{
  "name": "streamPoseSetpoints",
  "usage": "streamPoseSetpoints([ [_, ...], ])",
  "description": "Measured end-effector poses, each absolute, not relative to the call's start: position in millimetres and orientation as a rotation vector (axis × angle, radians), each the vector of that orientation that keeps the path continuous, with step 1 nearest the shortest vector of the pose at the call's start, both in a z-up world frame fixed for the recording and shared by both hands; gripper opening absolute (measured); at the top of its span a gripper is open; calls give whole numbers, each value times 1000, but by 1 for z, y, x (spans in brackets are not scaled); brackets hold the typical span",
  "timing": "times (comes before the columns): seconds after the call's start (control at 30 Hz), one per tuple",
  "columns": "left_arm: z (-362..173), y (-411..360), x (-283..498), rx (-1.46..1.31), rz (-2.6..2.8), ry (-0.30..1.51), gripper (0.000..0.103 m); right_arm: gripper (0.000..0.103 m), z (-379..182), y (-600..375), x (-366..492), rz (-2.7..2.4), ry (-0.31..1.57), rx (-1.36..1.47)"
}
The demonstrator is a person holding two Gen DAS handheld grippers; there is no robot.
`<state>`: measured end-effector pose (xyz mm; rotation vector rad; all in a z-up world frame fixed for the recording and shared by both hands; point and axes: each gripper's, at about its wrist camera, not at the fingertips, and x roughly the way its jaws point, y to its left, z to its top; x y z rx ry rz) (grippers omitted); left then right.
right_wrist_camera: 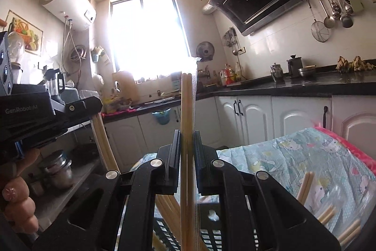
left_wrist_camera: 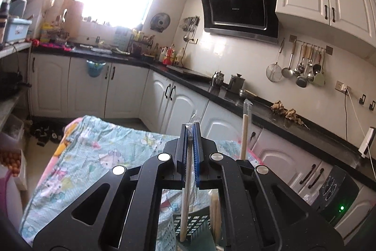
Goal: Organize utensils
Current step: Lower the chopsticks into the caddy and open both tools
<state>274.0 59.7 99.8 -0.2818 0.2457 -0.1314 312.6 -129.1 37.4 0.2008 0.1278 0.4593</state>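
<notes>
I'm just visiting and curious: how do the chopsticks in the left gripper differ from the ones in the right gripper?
The left gripper pinches its wrapped chopsticks near their top, with only the wrapper tip poking above. The right gripper clamps its wrapped chopsticks lower, so a long stretch rises above. The left jaws look nearly closed; the right stand slightly wider. Both pairs are pale, upright, and sit above a slotted basket.

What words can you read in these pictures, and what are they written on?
"GenRobot.AI": on the black body of the left gripper, seen from the right wrist camera.
Range hood: a small brand name on the glass and stickers at its top edge, too small to read.
Blue box on the left shelf: its label is too blurred to read.
</notes>
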Motion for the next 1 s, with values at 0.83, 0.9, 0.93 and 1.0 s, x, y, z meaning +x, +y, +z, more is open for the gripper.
streamPoseSetpoints([
  [0.83, 74, 48, 248, -266, -225, 374, 38, 44, 21, -155, 271, 523, 251, 141],
  [0.9, 77, 50, 241, -270, -226, 375, 46, 48, 26, -158, 265, 532, 258, 139],
  [0.93, 80, 51, 238, -271, -224, 375, 48, 49, 29, -159, 262, 535, 258, 136],
  [1.0, 84, 53, 231, -274, -221, 373, 55, 54, 35, -160, 254, 542, 259, 123],
])
